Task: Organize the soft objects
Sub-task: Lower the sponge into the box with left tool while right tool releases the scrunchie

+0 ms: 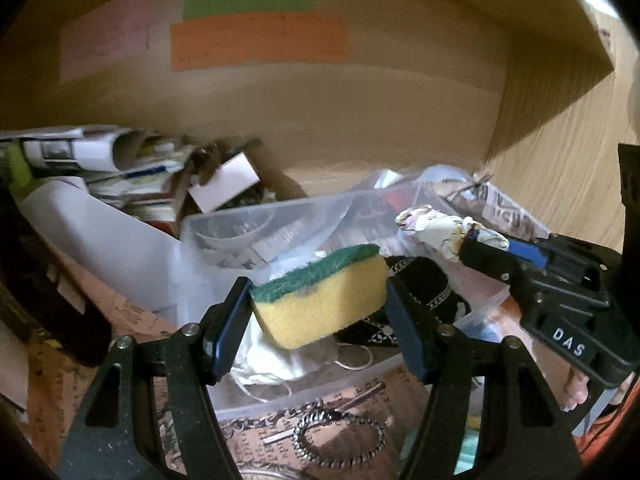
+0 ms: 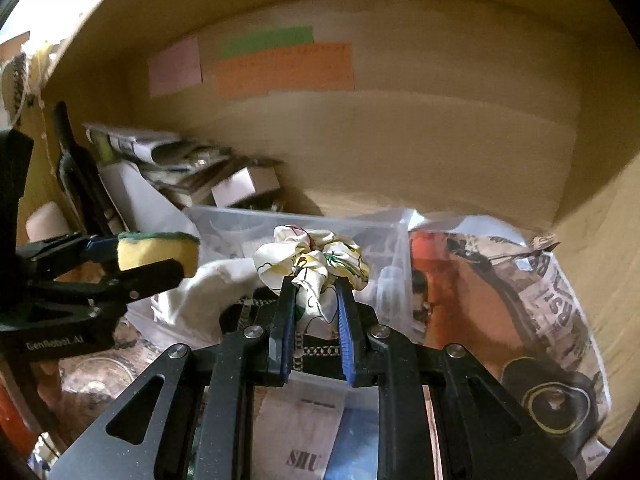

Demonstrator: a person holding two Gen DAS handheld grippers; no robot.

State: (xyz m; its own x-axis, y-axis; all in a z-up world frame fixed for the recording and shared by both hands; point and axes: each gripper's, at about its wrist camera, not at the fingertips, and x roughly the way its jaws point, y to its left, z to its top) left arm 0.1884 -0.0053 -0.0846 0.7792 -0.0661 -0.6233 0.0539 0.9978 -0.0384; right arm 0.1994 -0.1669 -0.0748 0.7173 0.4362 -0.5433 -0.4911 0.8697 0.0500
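My left gripper [image 1: 318,292] is shut on a yellow sponge with a green scouring top [image 1: 320,292] and holds it above a clear plastic bin [image 1: 304,400]. My right gripper [image 2: 316,292] is shut on a floral fabric scrunchie [image 2: 312,258], also above the bin. In the left wrist view the right gripper [image 1: 464,240] comes in from the right with the scrunchie [image 1: 432,226]. In the right wrist view the left gripper [image 2: 132,258] is at the left with the sponge [image 2: 160,252]. A white cloth [image 1: 272,360] and a black patterned fabric [image 1: 416,280] lie in the bin.
I am inside a large cardboard box [image 1: 320,100] with coloured paper labels [image 1: 260,40] on its back wall. Papers and small boxes [image 1: 132,172] pile up at the left. A newspaper-print bag [image 2: 520,300] stands at the right. A chain bracelet [image 1: 340,436] lies near the front.
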